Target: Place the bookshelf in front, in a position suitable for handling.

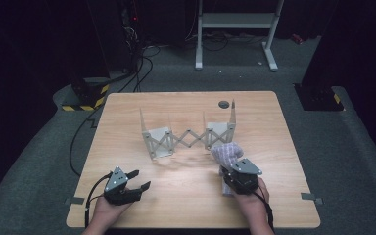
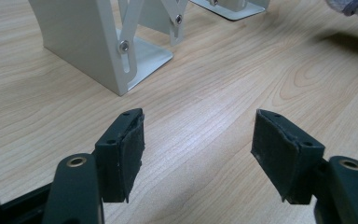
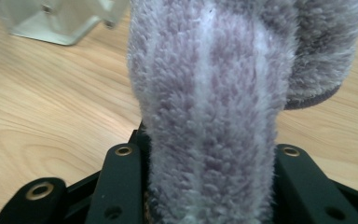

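A fluffy cloth point(image 1: 226, 152) with pale purple and white stripes is clamped between the jaws of my right gripper point(image 1: 230, 164), near the table's front right. In the right gripper view the cloth point(image 3: 209, 84) rises thick between the two black jaws of that gripper point(image 3: 207, 154) and folds over at the top right. A white folding scissor rack point(image 1: 186, 137) stands stretched out across the middle of the table, just beyond the cloth. My left gripper point(image 1: 142, 179) rests at the front left, open with nothing between its jaws point(image 2: 198, 140), pointing toward the rack's left foot point(image 2: 98, 46).
The wooden table point(image 1: 186, 196) has a dark round hole point(image 1: 223, 104) near its far edge. On the floor behind it are a white metal stand point(image 1: 235, 22), loose cables point(image 1: 137, 58) and a black-and-yellow striped box point(image 1: 85, 95).
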`<move>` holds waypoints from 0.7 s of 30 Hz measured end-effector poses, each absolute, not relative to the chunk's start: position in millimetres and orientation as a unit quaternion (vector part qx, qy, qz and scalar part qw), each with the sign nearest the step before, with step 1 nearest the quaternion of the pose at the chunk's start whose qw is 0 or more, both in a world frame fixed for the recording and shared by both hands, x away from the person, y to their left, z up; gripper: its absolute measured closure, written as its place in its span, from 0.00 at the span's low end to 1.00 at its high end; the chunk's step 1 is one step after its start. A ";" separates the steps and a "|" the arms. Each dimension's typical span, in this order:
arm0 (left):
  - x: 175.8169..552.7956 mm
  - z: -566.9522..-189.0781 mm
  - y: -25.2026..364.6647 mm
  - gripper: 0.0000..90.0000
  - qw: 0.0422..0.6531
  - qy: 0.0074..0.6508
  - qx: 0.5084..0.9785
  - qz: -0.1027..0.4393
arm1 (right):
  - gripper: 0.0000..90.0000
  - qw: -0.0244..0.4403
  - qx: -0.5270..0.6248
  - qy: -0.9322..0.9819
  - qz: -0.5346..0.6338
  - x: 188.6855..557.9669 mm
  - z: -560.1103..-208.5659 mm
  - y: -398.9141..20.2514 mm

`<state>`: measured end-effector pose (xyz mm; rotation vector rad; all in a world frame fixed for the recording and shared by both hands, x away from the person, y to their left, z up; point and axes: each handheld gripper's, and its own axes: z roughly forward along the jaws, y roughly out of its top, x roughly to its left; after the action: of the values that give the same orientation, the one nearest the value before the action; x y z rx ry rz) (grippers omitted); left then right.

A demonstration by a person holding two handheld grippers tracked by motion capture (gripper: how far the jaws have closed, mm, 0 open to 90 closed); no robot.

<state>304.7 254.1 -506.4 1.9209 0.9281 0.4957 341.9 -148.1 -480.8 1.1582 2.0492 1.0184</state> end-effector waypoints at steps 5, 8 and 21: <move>306.2 -507.6 252.4 0.38 0.456 0.376 0.782 0.199 | 0.66 0.288 0.456 0.756 0.371 341.5 -481.9 -170.5; 306.4 -507.7 252.8 0.38 0.454 0.375 0.783 0.199 | 0.66 0.295 0.469 0.750 0.362 342.6 -483.5 -184.0; 306.6 -510.7 252.2 0.38 0.452 0.379 0.784 0.193 | 0.63 0.295 0.522 0.740 0.304 351.9 -503.7 -231.8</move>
<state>306.6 252.2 -510.7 1.9375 0.9376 0.4757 351.9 -231.8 -503.7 1.3897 1.9705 0.8093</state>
